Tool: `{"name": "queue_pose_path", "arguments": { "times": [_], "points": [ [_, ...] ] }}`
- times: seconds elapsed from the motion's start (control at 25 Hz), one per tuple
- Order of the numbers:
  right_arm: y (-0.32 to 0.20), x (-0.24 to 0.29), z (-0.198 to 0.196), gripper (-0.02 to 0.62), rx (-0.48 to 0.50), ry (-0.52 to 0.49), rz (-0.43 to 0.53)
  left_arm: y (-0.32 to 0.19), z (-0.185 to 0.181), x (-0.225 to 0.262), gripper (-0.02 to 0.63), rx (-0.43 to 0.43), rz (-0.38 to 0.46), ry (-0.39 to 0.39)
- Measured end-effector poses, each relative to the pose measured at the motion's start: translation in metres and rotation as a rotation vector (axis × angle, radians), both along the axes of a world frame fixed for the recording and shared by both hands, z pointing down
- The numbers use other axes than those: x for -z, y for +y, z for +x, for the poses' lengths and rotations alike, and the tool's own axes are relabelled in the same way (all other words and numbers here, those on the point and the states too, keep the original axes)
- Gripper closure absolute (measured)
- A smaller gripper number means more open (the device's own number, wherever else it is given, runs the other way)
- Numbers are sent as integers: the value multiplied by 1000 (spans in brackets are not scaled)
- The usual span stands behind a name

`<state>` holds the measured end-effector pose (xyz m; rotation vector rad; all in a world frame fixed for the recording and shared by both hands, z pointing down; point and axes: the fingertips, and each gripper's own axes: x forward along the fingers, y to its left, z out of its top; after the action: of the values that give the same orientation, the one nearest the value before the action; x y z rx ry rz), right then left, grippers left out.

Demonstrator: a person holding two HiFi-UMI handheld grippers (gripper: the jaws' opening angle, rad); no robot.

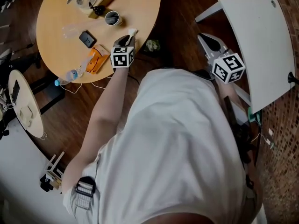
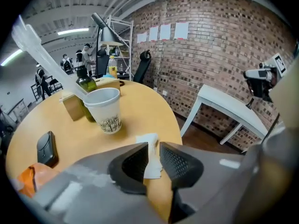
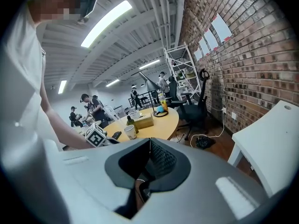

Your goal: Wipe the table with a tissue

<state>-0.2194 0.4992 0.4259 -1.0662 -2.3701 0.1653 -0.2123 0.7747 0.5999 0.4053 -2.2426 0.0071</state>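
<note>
Lit from above by long ceiling lamps [image 3: 105, 22], glaring white in the upper left of both gripper views. Bright and even across the round table [image 1: 56, 27]; darker over the brown floor [image 1: 70, 111] around it in the head view. Soft, short shadow beside the paper cup [image 2: 106, 110]. Tissue [image 2: 148, 143] nearly washed out. Heavy fisheye bending in both gripper views, with black corners. Close up, left gripper [image 2: 154, 155] and right gripper [image 3: 149, 155] soft and out of focus; far background slightly blurred.
</note>
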Motion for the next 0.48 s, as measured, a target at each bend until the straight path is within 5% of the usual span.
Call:
{"name": "queue_pose_path", "arguments": {
  "times": [0.48],
  "points": [
    [-30, -3, -2, 588, -105, 21, 26, 3, -13, -31, 528, -19, -98, 73]
  ]
}}
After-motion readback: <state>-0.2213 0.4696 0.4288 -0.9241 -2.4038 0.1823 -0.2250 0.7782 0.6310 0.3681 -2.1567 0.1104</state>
